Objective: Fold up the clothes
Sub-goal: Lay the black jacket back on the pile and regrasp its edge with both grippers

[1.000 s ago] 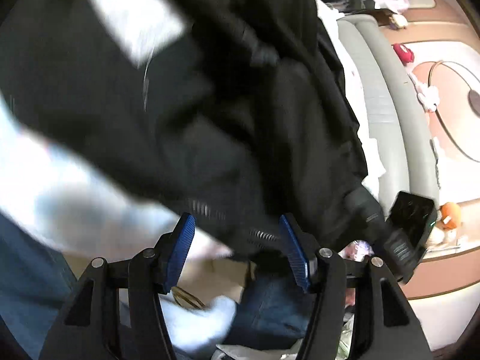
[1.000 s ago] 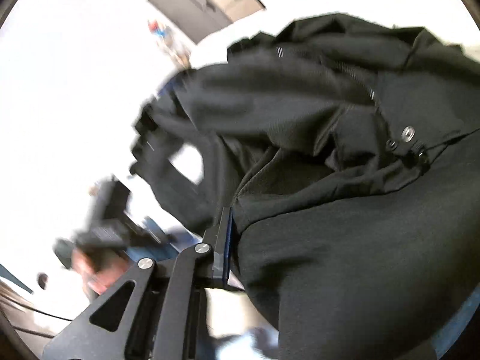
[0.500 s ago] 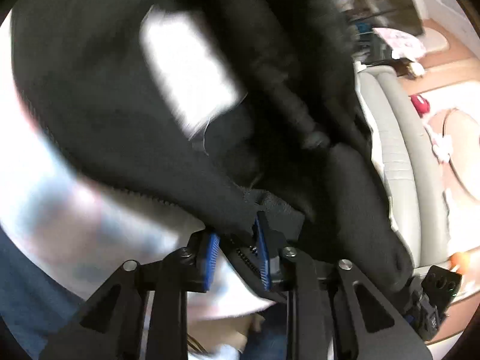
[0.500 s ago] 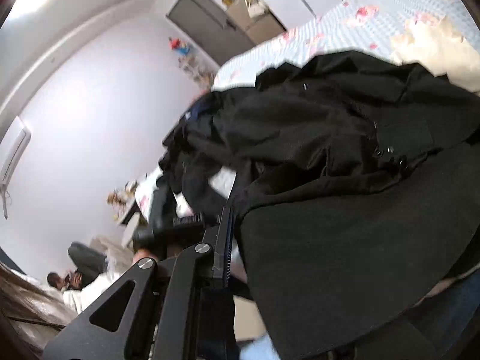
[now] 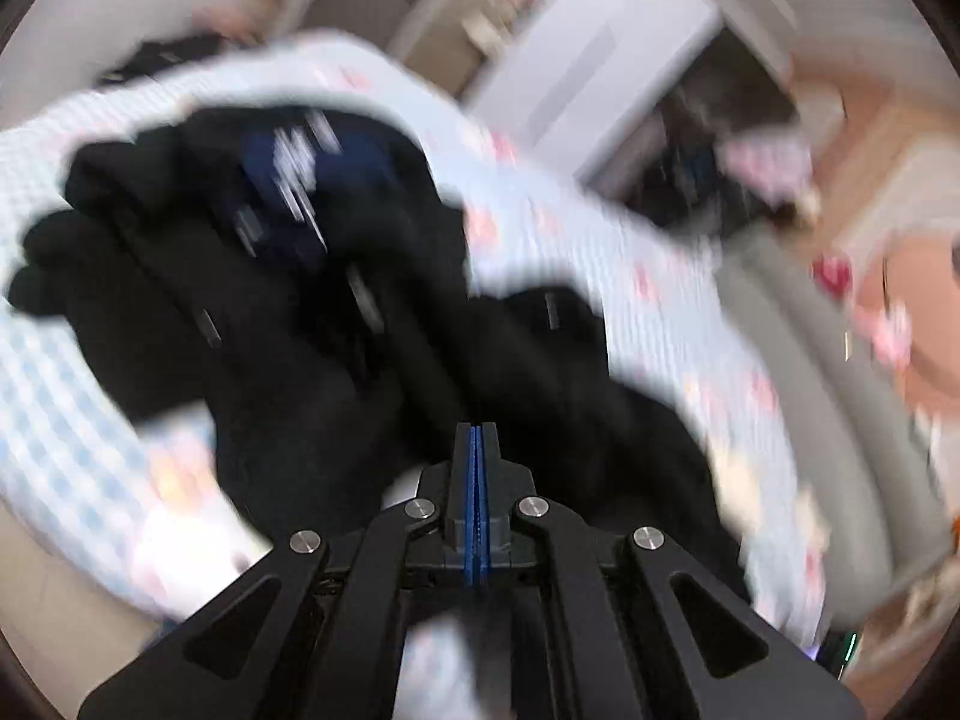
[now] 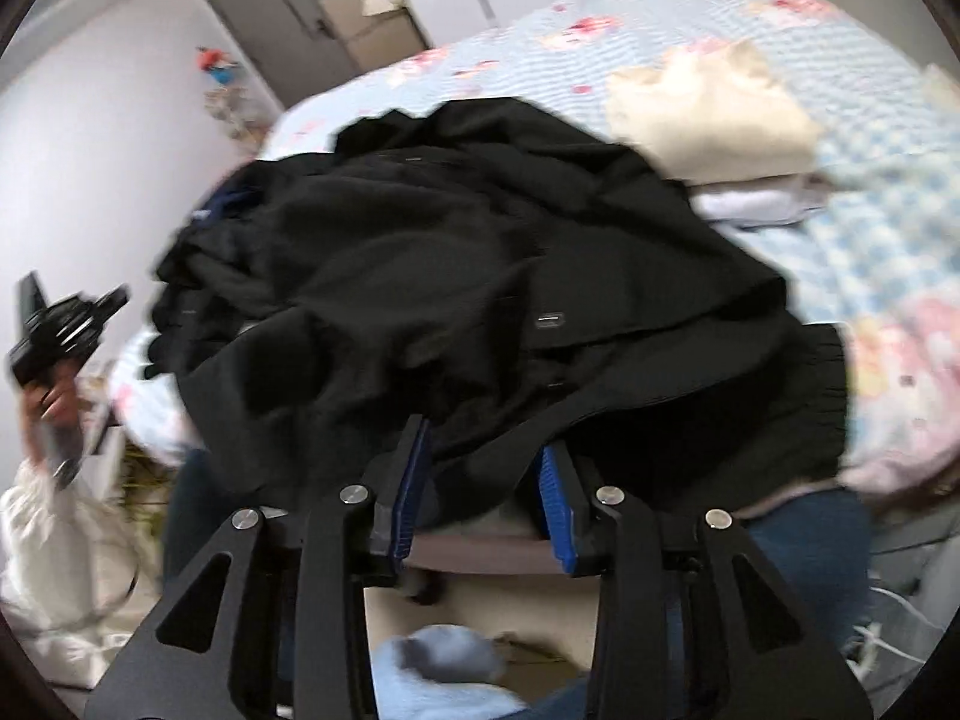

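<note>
A crumpled black garment (image 6: 480, 276) lies heaped on the bed's light blue floral cover (image 6: 840, 228), its ribbed hem toward me. My right gripper (image 6: 483, 471) is at that hem. Its jaws are opening; the hem drapes loosely between the blue pads (image 6: 555, 492), which do not press on it. In the blurred left wrist view the same black garment (image 5: 312, 324) lies beyond my left gripper (image 5: 477, 441), whose pads are shut together with no cloth seen between them. In the right wrist view the left gripper (image 6: 66, 324) is held raised in a hand, left of the heap and apart from it.
A folded cream garment (image 6: 708, 114) sits on folded white cloth (image 6: 750, 201) at the bed's far right. A grey sofa (image 5: 810, 396) runs beside the bed. Below the bed edge are the person's blue jeans (image 6: 804, 558) and a light blue slipper (image 6: 444, 666).
My left gripper closed near the garment's edge, then rose and drew back with its pads together. My right gripper's jaws parted, and the black garment has settled onto the bed.
</note>
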The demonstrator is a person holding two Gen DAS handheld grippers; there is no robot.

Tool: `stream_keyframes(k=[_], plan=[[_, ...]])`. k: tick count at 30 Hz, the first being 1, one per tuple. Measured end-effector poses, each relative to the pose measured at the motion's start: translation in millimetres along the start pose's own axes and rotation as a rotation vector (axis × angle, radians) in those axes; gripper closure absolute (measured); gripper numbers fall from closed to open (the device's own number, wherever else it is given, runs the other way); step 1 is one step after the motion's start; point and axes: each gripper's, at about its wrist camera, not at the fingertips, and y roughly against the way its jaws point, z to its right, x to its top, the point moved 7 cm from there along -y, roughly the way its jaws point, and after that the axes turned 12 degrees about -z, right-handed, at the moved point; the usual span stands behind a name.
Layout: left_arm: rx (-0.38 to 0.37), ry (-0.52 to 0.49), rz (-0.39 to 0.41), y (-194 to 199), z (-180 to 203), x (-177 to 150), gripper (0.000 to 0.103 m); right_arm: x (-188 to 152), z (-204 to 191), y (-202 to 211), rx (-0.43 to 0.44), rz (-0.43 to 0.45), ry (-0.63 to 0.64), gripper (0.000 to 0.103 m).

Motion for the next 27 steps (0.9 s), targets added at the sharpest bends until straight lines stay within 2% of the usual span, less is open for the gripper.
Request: stream_keyframes(k=[1,2,3,4,5,7,8,10,12,16,17,18,19,20,21,23,25,27], plan=[[-0.021,-0.023,-0.062,-18.7,9.0,-20.9,0.097,0.8,6.7,0.9,-0.043,0.003,-0.003,0.064],[-0.035,-0.035,-0.108,-29.5,11.4,-39.0,0.081,1.8,14.5,1.8,-0.089,0.007,-0.008,0.061],[-0.057,-0.04,-0.165,-43.8,15.2,-58.2,0.056,3.4,23.3,2.9,-0.135,0.014,-0.013,0.06],[-0.09,-0.033,-0.229,-59.2,20.8,-77.1,0.047,5.5,32.7,5.0,-0.179,0.024,-0.02,0.059],[-0.119,-0.031,-0.27,-67.7,25.2,-92.3,0.041,8.0,42.2,8.6,-0.214,0.036,-0.028,0.056],[-0.154,-0.045,-0.326,-79.0,31.3,-119.4,0.032,13.1,54.4,15.1,-0.235,0.066,-0.035,0.04],[-0.172,-0.052,-0.354,-84.5,34.2,-133.0,0.025,16.2,59.6,16.0,-0.241,0.073,-0.038,0.028],[-0.231,-0.069,-0.409,-92.2,40.3,-157.5,0.024,24.5,67.5,9.6,-0.244,0.066,-0.039,0.025],[-0.256,-0.084,-0.428,-98.8,45.8,-167.9,0.021,39.6,73.8,-5.9,-0.236,0.05,-0.012,0.025],[-0.171,-0.139,-0.468,-124.6,55.3,-176.2,0.021,76.9,86.9,-51.0,-0.278,-0.036,0.031,0.024],[-0.168,-0.13,-0.49,-129.6,57.5,-179.5,0.032,80.7,87.3,-60.9,-0.267,-0.053,0.036,0.027],[-0.166,-0.13,-0.51,-134.7,60.8,-183.6,0.068,84.4,87.8,-70.8,-0.256,-0.07,0.042,0.047],[-0.149,-0.144,-0.515,-138.0,64.4,-186.5,0.08,86.5,87.3,-80.8,-0.232,-0.092,0.043,0.067],[-0.118,-0.167,-0.49,-135.0,67.9,-182.1,0.088,86.4,83.2,-85.8,-0.191,-0.105,0.039,0.097],[-0.099,-0.194,-0.446,-126.8,72.9,-172.7,0.096,87.0,76.0,-83.2,-0.152,-0.092,0.039,0.098],[-0.109,-0.201,-0.353,-102.9,79.3,-142.5,0.099,88.9,59.2,-73.1,-0.076,-0.054,0.049,0.101],[-0.104,-0.189,-0.186,-55.5,81.0,-81.9,0.1,95.1,33.1,-40.9,-0.011,0.028,0.09,0.101],[-0.084,-0.175,-0.055,-11.1,78.3,-31.5,0.1,103.2,7.9,4.8,0.075,0.136,0.112,0.101]])
